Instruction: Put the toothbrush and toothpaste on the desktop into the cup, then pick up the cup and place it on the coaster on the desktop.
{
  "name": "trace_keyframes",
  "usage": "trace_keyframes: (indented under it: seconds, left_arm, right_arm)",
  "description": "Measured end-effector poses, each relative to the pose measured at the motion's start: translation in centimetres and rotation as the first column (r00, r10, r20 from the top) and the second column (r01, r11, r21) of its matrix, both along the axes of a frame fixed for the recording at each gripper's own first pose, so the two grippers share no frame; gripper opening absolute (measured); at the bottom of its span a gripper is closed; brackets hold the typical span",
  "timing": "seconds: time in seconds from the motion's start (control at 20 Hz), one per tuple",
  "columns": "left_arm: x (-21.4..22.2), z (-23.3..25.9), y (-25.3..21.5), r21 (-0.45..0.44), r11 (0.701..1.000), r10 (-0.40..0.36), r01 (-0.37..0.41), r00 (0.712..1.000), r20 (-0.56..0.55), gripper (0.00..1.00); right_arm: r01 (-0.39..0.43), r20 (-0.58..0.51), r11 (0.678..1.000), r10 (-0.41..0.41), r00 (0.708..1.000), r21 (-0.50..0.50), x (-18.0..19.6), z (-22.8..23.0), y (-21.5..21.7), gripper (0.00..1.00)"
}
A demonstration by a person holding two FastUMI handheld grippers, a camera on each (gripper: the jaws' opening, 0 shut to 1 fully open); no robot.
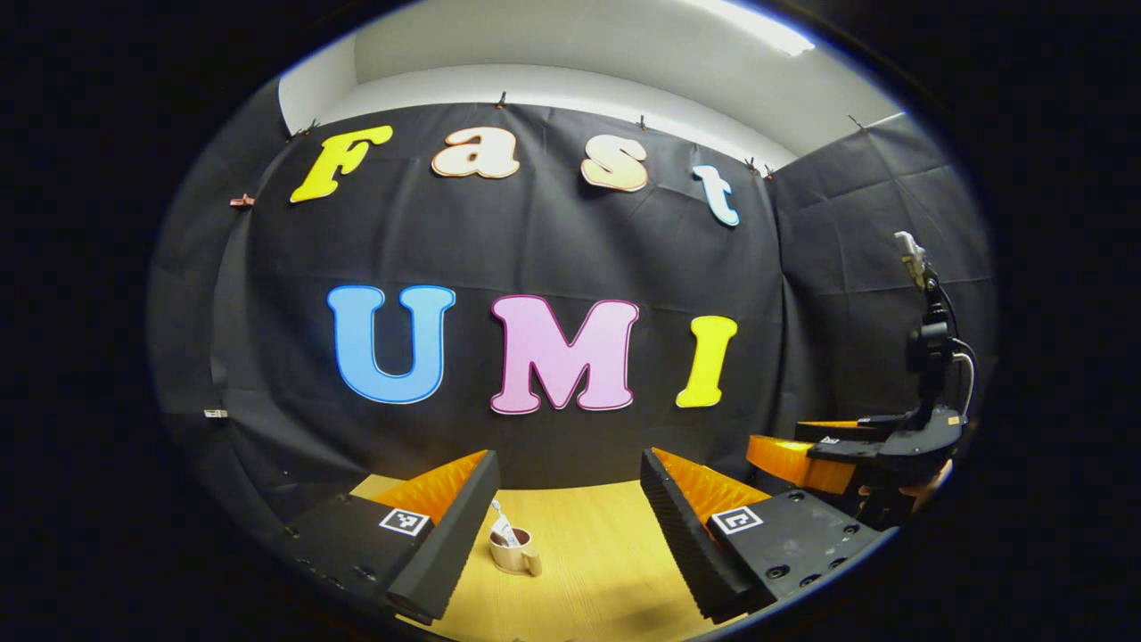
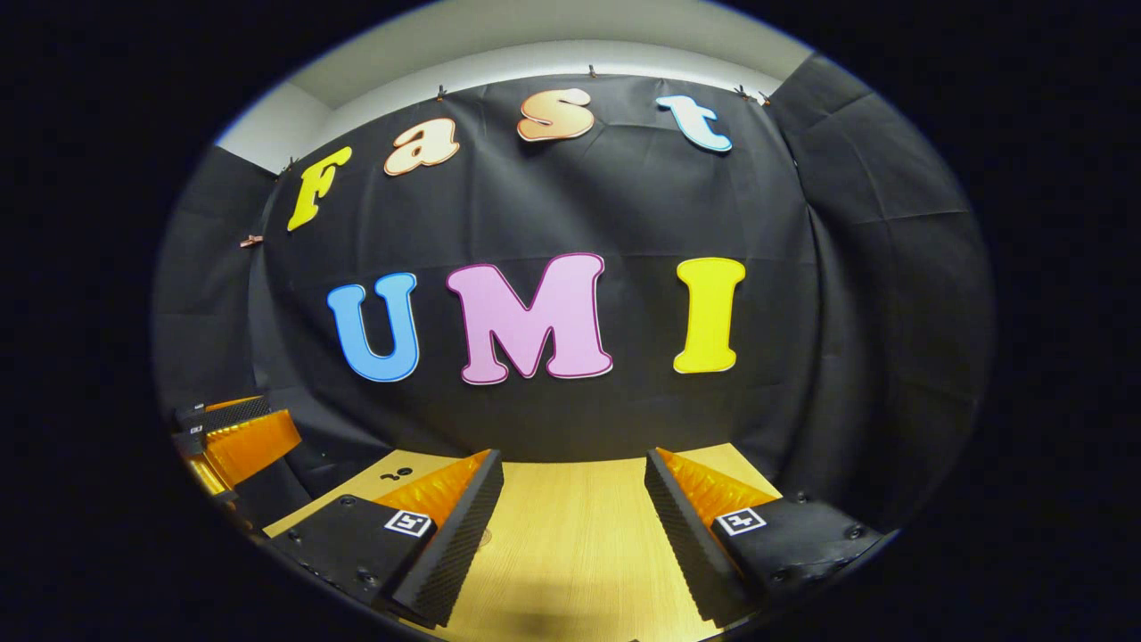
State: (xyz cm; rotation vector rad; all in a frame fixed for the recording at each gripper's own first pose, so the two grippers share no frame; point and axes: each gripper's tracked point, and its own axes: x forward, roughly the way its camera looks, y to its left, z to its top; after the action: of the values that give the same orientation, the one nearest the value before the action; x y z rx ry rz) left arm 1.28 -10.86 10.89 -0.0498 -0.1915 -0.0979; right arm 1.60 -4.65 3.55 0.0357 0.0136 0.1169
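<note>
Cup (image 1: pixel 514 550) at bottom centre of left gripper view, toothbrush or toothpaste already inside; coaster placement apparently pending. Left gripper (image 1: pixel 570 535) and right gripper (image 2: pixel 570 526) both spread wide, empty, above desktop (image 2: pixel 570 553).

A pale wooden surface (image 1: pixel 606 544) runs up to the black cloth wall (image 1: pixel 553 241). Above the wall, a white ceiling (image 1: pixel 570 45) carries a bright light strip (image 1: pixel 758 25).

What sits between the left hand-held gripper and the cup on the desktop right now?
Nothing visible. In the left gripper view, the small beige handled cup, with something white sticking out of it, stands on bare light wooden desktop ahead of the open left hand-held gripper.
</note>
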Motion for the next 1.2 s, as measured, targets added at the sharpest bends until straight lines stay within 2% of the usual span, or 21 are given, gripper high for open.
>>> trace_keyframes:
  seconds: [0.5, 1.2]
  left_arm:
    - [2.4, -0.6, 4.3, -0.018, 0.998, 0.068, -0.068, 0.997, -0.021, 0.99]
    - [2.9, -3.0, 6.6, -0.039, 0.996, 0.077, -0.079, 0.995, -0.069, 0.99]
  right_arm:
    - [-0.022, -0.044, 1.0, 0.022, 0.999, 0.009, 2.4, -1.1, 1.4, 0.99]
    - [-0.033, -0.075, 0.999, 0.032, 0.997, -0.015, 2.6, -1.8, 2.8, 0.99]
